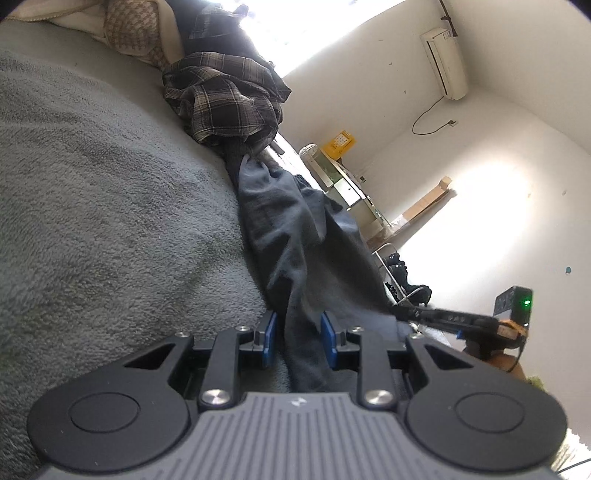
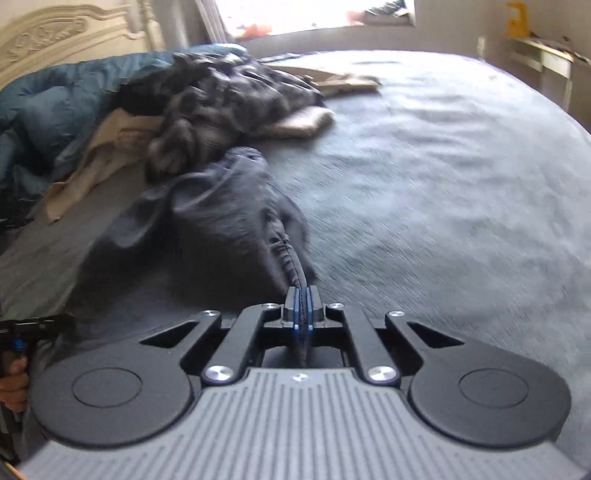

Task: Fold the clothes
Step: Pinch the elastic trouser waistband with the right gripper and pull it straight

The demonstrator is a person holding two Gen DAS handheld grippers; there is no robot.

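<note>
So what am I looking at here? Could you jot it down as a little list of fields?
Setting: grey fleece bed cover
Garment in work: dark navy cotton garment, crumpled
Right gripper: shut on the garment's stitched edge
Left gripper: a fold of the garment between its blue pads; grip unclear
Waiting: dark plaid shirt, heaped behind

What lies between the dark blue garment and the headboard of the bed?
In the right wrist view, a crumpled plaid shirt lies between the dark blue garment and the headboard.
</note>
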